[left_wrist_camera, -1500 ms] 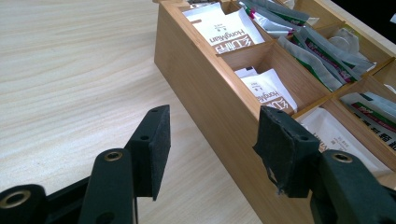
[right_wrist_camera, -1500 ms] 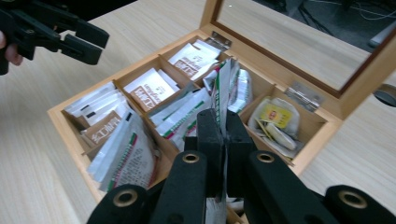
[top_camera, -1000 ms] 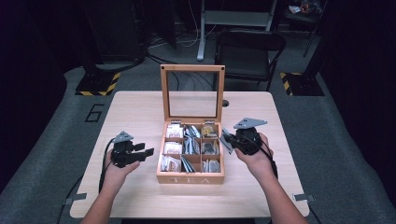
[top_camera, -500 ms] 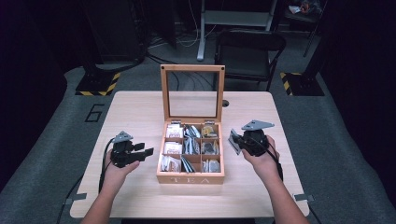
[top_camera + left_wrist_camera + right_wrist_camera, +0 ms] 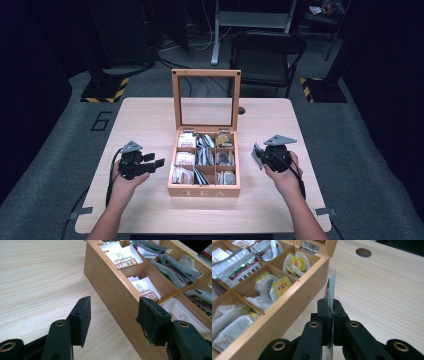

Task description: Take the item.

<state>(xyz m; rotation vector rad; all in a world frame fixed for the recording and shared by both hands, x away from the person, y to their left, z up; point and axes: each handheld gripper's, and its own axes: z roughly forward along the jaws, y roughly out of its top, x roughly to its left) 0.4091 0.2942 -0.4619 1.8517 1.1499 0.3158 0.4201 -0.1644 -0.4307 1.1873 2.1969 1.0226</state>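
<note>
Now the right gripper (image 5: pixel 331 312) pinches a flat silver-and-green foil tea sachet (image 5: pixel 330 291) just beside the wooden tea box (image 5: pixel 203 190).
Nearest, its black fingers (image 5: pixel 324 315) press together on the sachet, held edge-up over the pale wooden tabletop (image 5: pixel 387 295), right of the box. Across the box, the left gripper (image 5: pixel 113 317) sits with fingers (image 5: pixel 82 317) spread and empty, close by the box's left wall. Farther back, the glass-paned lid (image 5: pixel 206 97) stands upright, compartments full of sachets.

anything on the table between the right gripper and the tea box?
Nothing. High view shows bare table between the right gripper, jaws shut on a tea sachet, and the tea box. The right gripper view shows likewise.
</note>
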